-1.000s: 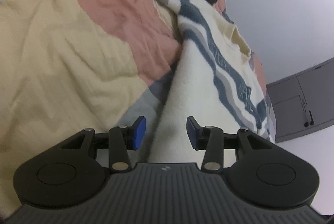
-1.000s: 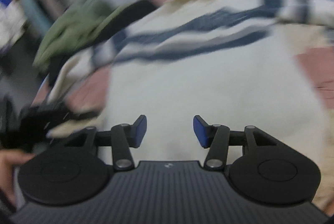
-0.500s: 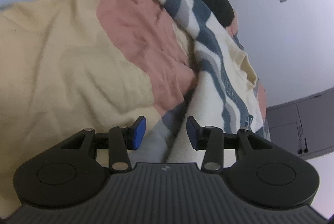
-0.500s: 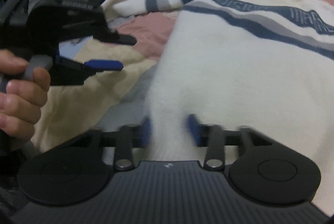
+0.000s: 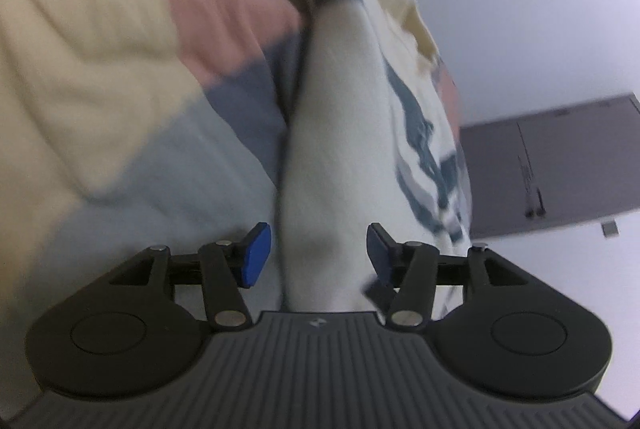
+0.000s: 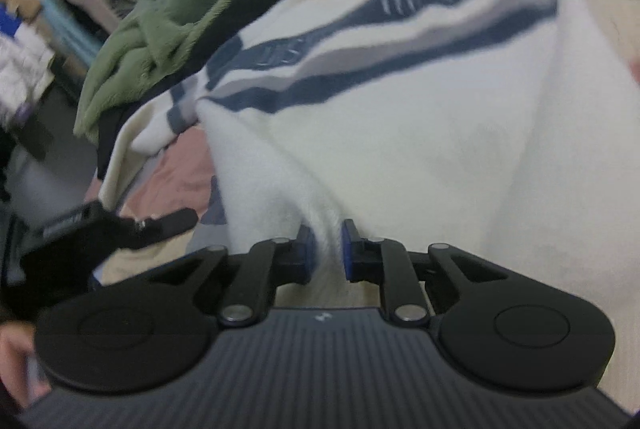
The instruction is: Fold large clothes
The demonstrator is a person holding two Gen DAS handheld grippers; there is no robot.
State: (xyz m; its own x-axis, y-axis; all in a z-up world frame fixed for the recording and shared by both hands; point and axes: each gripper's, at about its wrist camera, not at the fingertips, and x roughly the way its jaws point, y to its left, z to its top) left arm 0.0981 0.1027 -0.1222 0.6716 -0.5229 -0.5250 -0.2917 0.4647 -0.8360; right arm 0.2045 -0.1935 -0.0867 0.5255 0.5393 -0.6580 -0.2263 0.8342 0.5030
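Note:
A cream sweater (image 6: 420, 133) with navy and grey chest stripes lies on a bed. My right gripper (image 6: 327, 249) is shut on a bunched fold of its lower edge, and the cloth pulls up into a ridge. My left gripper (image 5: 318, 253) is open, and the sweater's hem (image 5: 332, 165) runs between its blue pads (image 5: 254, 255) without being pinched. The left gripper also shows at the left of the right wrist view (image 6: 120, 229).
A patchwork bedspread (image 5: 100, 41) of yellow, pink and grey lies under the sweater. A green garment (image 6: 152, 41) and a black one (image 6: 248, 5) are piled beyond it. A grey cabinet (image 5: 560, 165) stands against the white wall. Cluttered shelves (image 6: 32, 29) are at far left.
My right gripper closed on the sweater's lower edge and lifted it. My left gripper moved in lower along the hem, with its jaws still open.

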